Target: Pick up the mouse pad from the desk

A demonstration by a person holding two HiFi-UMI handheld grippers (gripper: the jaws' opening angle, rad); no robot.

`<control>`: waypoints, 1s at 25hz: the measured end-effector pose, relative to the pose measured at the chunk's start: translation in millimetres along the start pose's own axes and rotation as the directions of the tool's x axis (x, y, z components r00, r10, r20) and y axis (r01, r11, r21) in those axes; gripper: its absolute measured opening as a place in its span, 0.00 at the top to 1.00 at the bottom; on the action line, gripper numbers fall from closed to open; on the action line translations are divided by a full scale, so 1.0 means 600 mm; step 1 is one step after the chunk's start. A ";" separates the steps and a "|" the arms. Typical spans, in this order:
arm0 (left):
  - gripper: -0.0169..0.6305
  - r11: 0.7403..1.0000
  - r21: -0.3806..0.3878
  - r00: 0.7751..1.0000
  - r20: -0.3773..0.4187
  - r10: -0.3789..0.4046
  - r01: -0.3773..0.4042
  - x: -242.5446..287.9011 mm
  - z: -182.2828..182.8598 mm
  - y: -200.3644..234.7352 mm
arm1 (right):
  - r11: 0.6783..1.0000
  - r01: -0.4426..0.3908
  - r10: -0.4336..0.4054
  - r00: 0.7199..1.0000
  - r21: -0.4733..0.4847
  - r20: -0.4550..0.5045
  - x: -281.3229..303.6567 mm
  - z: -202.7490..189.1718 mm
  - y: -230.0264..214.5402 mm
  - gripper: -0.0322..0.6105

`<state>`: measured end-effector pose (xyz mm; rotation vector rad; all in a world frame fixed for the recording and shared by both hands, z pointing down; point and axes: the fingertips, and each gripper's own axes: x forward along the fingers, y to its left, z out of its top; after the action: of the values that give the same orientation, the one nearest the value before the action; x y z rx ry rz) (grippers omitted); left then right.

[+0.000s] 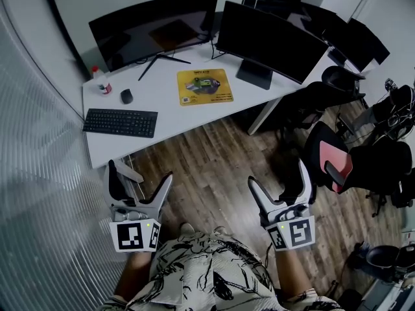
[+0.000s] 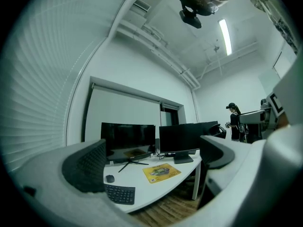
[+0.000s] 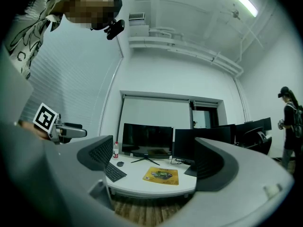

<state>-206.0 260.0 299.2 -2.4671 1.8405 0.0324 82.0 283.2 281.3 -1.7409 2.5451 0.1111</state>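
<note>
The yellow mouse pad (image 1: 205, 87) lies flat on the white desk (image 1: 165, 105), in front of the gap between two monitors. It also shows far ahead, small, in the left gripper view as the mouse pad (image 2: 162, 172) and in the right gripper view as the mouse pad (image 3: 161, 176). My left gripper (image 1: 141, 173) and right gripper (image 1: 277, 173) hang over the wood floor, well short of the desk, side by side and pointing level at it. Both stand open with nothing between their jaws, as the left gripper (image 2: 151, 160) and right gripper (image 3: 154, 162) views confirm.
On the desk are a black keyboard (image 1: 120, 122), a mouse (image 1: 126, 96), a small bottle (image 1: 100, 78) and two dark monitors (image 1: 155, 28) (image 1: 269, 41). Office chairs (image 1: 331, 161) crowd the right. A frosted wall runs along the left. A person (image 3: 289, 122) stands far right.
</note>
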 end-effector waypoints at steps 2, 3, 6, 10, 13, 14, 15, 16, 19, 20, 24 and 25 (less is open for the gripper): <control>0.05 1.000 -0.006 1.000 0.001 -0.005 0.005 -0.001 -0.002 0.008 | 1.000 0.008 -0.008 1.000 -0.001 0.001 0.001 0.001 0.009 0.13; 0.05 1.000 -0.010 1.000 -0.001 -0.011 0.011 -0.002 -0.004 0.011 | 1.000 0.012 -0.012 1.000 -0.003 0.001 0.001 0.000 0.013 0.13; 0.05 0.999 -0.019 0.999 -0.007 -0.034 0.033 -0.004 -0.012 0.014 | 1.000 0.025 -0.025 1.000 -0.004 -0.007 0.000 -0.005 0.023 0.13; 0.05 0.998 -0.031 0.998 -0.015 -0.057 0.056 -0.007 -0.027 0.023 | 0.999 0.036 -0.036 0.999 -0.004 -0.026 0.002 -0.015 0.032 0.13; 0.05 0.998 -0.038 0.998 -0.032 -0.050 0.049 0.000 -0.038 0.027 | 0.999 0.042 -0.042 0.999 0.000 -0.032 0.009 -0.019 0.024 0.13; 0.05 0.998 -0.039 0.998 -0.032 -0.047 0.046 0.004 -0.039 0.027 | 0.999 0.043 -0.043 0.999 0.001 -0.030 0.012 -0.019 0.021 0.13; 0.05 0.998 -0.038 0.998 -0.031 -0.045 0.044 0.009 -0.039 0.027 | 0.999 0.042 -0.042 0.999 0.002 -0.028 0.016 -0.020 0.017 0.13; 0.05 0.998 -0.035 0.999 -0.030 -0.044 0.043 0.013 -0.039 0.025 | 0.999 0.040 -0.040 0.999 0.003 -0.026 0.020 -0.021 0.013 0.13; 0.05 0.999 -0.032 0.999 -0.031 -0.041 0.040 0.028 -0.039 0.016 | 0.999 0.034 -0.033 0.999 0.011 -0.027 0.030 -0.029 -0.001 0.13; 0.05 0.999 -0.032 0.999 -0.031 -0.039 0.038 0.034 -0.039 0.014 | 0.999 0.034 -0.033 0.999 0.014 -0.028 0.034 -0.030 -0.007 0.13; 0.05 0.999 -0.024 0.999 -0.023 -0.037 0.036 0.064 -0.035 0.007 | 0.999 0.033 -0.033 0.999 0.018 -0.018 0.054 -0.032 -0.035 0.13; 0.05 0.999 -0.020 0.999 -0.027 -0.035 0.034 0.072 -0.037 0.004 | 0.999 0.033 -0.033 0.999 0.020 -0.017 0.058 -0.035 -0.043 0.13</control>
<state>-196.6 216.6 318.9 -2.5239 1.8163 0.0153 93.5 239.5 298.2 -1.7830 2.5188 0.0693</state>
